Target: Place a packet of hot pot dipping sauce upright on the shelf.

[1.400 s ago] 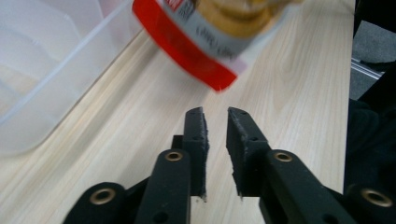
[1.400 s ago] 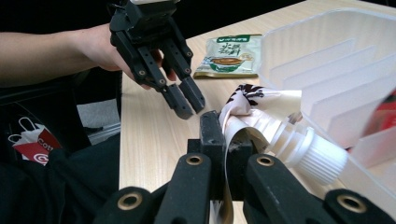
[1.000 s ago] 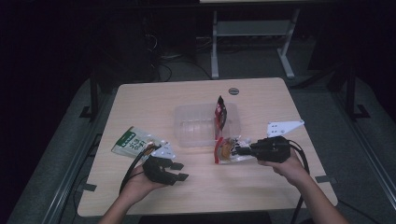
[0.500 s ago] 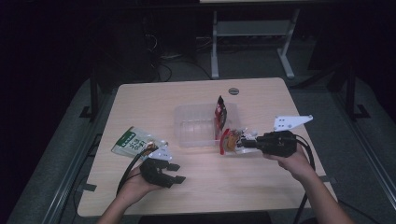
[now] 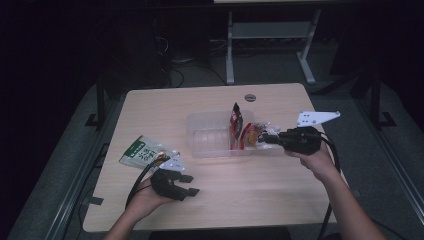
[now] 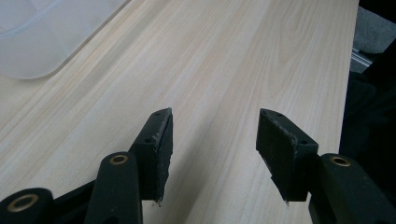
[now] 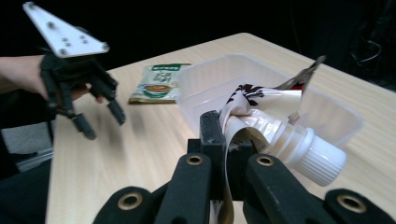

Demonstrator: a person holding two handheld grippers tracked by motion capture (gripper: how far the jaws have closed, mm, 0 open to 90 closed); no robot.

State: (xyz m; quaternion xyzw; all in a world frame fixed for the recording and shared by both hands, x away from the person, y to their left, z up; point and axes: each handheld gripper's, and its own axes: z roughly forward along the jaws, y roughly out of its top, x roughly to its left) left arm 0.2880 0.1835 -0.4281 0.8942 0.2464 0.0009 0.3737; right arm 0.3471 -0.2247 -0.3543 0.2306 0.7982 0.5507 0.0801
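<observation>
A spouted snack pouch (image 7: 266, 130) is pinched in the right gripper (image 7: 224, 140) and carried over the clear bin (image 5: 210, 137) — release inside is judged next; the left gripper (image 6: 212, 144), jaws just widened, is held spread and empty

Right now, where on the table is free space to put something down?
Free: the table in front of the clear tub, and the far strip behind it. Crowded: the tub's right end, where the right tongs hold a spouted pouch.

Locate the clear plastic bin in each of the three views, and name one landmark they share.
High view: clear plastic bin at table centre, left of the right gripper.
Left gripper view: its pale corner at top left.
Right gripper view: centre right, behind the pouch clamped in the jaws.
Shared landmark: the wooden table.
</observation>
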